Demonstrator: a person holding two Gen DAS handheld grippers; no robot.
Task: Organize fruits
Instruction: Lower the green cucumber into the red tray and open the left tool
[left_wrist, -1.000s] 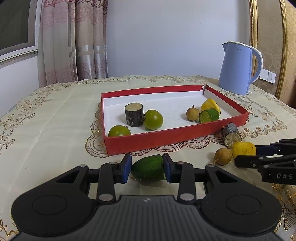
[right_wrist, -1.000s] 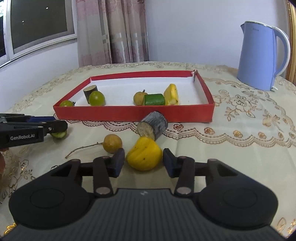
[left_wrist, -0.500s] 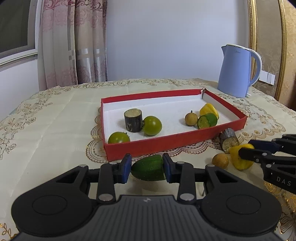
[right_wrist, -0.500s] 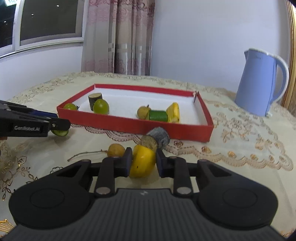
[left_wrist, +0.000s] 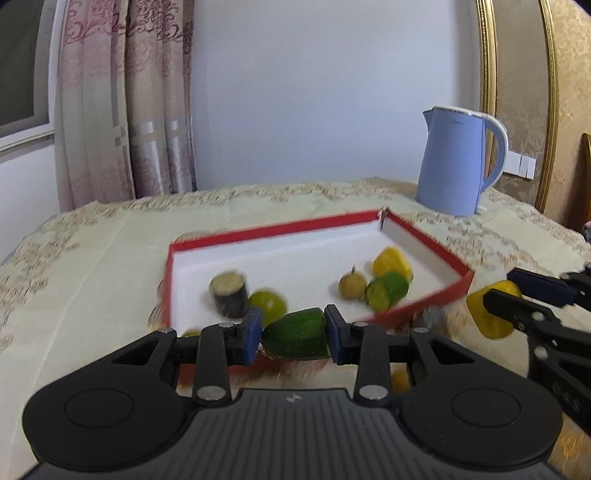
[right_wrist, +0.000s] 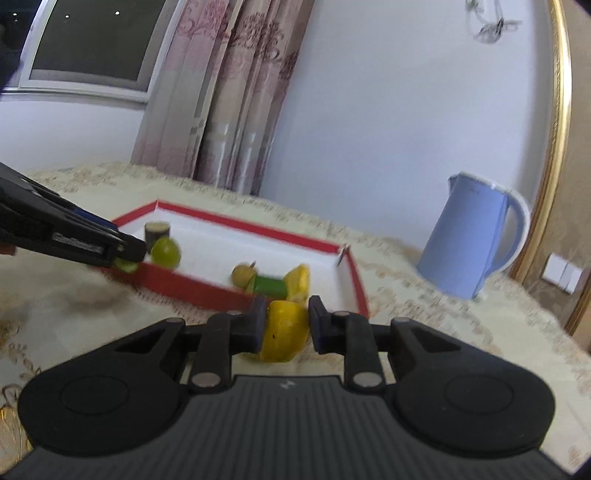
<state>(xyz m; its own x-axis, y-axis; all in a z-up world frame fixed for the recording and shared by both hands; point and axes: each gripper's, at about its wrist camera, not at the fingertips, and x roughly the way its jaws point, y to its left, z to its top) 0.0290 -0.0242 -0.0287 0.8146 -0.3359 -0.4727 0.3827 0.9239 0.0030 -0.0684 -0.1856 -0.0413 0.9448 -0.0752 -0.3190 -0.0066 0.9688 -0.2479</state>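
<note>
Two grippers, two fruits, both in the air just short of the red tray (left_wrist: 424, 310)! The left gripper (left_wrist: 293, 334) has its jaws nearly closed, pads pressed on either end of a dark green cucumber chunk (left_wrist: 295, 334) — lifted clear of the tablecloth (left_wrist: 92, 288) and hanging at the tray's near wall. The right gripper (right_wrist: 286, 326) has its jaws drawn in tight on a yellow fruit piece (right_wrist: 284, 332), also off the cloth, hovering at the tray's near right corner.

Below them, in front of the tray, a small tan fruit (left_wrist: 399, 380) lies on the cloth, mostly hidden behind the left gripper's arm, and something grey sits against the tray's front wall — too blurred to name.

Inside the tray now: at its left, a dark stub with a pale cut top (left_wrist: 228, 299), touching a round green fruit (left_wrist: 271, 304). Over at its right, a tan longan-like fruit (left_wrist: 352, 286), a green cut piece (left_wrist: 386, 291) and a yellow piece (left_wrist: 391, 260) bunch together.

Beyond the tray's far right corner stands a blue kettle (left_wrist: 456, 162); a patterned curtain (left_wrist: 125, 96) hangs behind the tray to the left.
</note>
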